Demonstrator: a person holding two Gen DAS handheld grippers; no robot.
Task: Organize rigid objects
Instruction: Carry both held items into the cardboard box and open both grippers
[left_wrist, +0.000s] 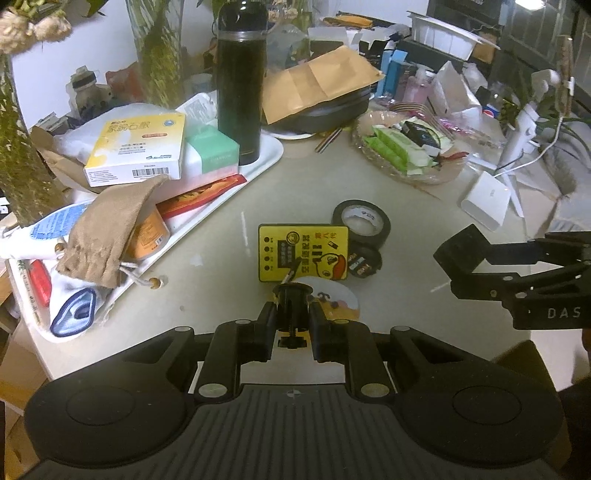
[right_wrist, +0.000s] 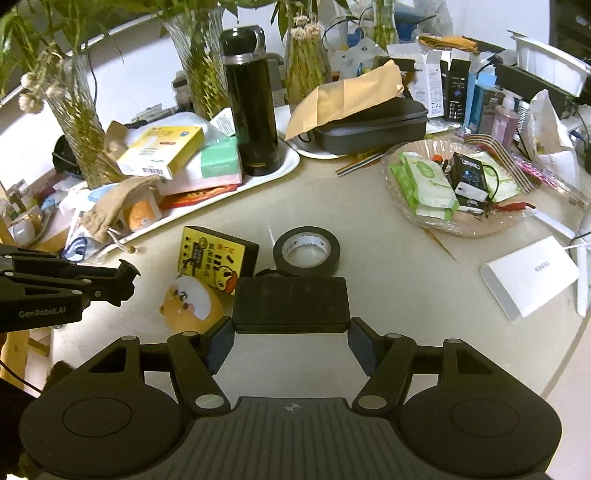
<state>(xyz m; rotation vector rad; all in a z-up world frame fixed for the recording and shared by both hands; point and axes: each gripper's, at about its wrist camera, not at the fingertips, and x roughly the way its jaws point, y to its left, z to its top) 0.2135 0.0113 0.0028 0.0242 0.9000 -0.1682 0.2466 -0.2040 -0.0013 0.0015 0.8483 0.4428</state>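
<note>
Black flat box (right_wrist: 291, 304) pinched across its width between right fingers (right_wrist: 291, 334), clear of the counter (right_wrist: 388, 295); could twist loose on a fast swing. Small black screw fitting (left_wrist: 291, 301) clamped tight in left fingers (left_wrist: 291, 321); could snag. White tray (right_wrist: 288, 162): flask, boxes, pouch. Glass dish (right_wrist: 461, 229): green packets.

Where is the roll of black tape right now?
In both wrist views, the roll of black tape lies flat mid-table, beside the yellow duck card, nearer the glass dish.
</note>
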